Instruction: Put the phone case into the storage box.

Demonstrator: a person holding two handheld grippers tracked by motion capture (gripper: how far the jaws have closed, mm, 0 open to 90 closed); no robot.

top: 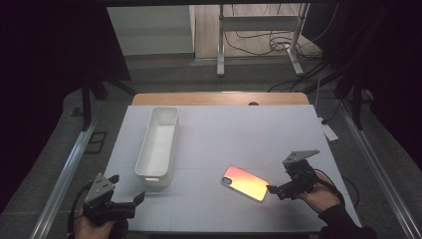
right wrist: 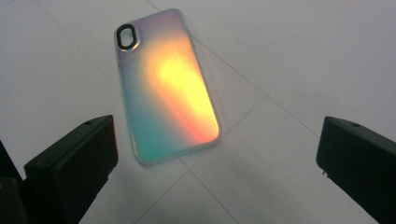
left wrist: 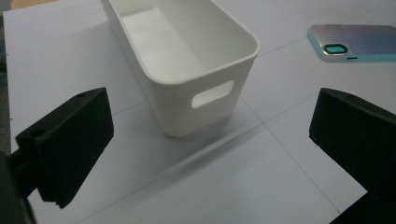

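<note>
Phone case (right wrist: 170, 84): glossy, iridescent plastic with an orange-to-teal sheen and a clear rim. Bin (left wrist: 187, 60): smooth white plastic, faintly satin. Table cover (top: 239, 134): matt white sheet, paper-like, with fine seams; a wooden edge (top: 219, 98) shows along the far side. Gripper jaws: matt black plastic.

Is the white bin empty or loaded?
Empty. The white bin shows a bare floor and walls inside; the phone case lies outside it on the table.
</note>
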